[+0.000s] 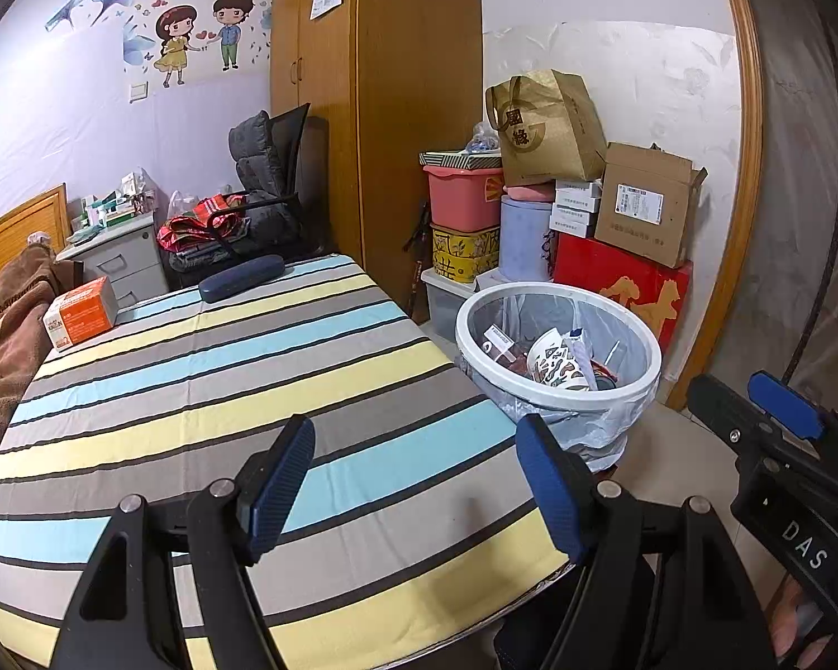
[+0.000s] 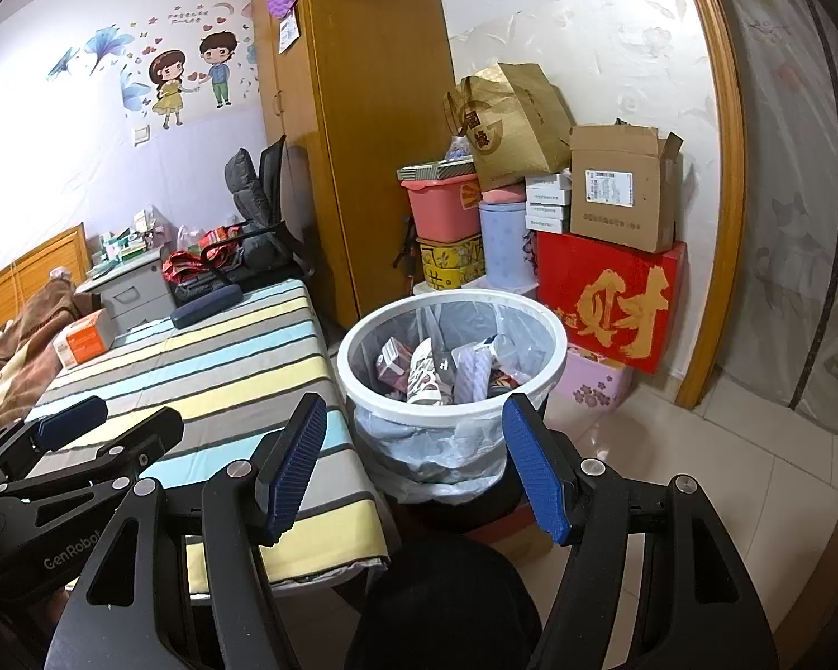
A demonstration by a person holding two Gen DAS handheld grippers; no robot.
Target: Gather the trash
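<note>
Ahead and left of your left gripper [image 1: 416, 483] lay the orange box [image 1: 81, 312], its long axis crosswise on the bed [image 1: 223, 391]. Both pairs of fingers stood apart and empty, the right gripper [image 2: 413, 466] facing the bin [image 2: 452, 346], farther from the box.

Grippers: you hold two, the left gripper [image 1: 416, 480] and the right gripper [image 2: 413, 466], each showing two blue pads set apart with nothing between them.
Bins: one white trash bin [image 2: 553, 374] just off the striped bed's [image 1: 251, 391] right edge; pieces inside overlap too much for you to count.
On the bed: one orange box [image 1: 81, 312] near the far left corner, one dark case [image 1: 241, 277] at the far edge.
Stacked cartons: one red box [image 2: 609, 301], one brown cardboard box [image 2: 620, 190], one gold paper bag [image 2: 511, 123].
Wall figures: two cartoon children [image 1: 201, 36].
</note>
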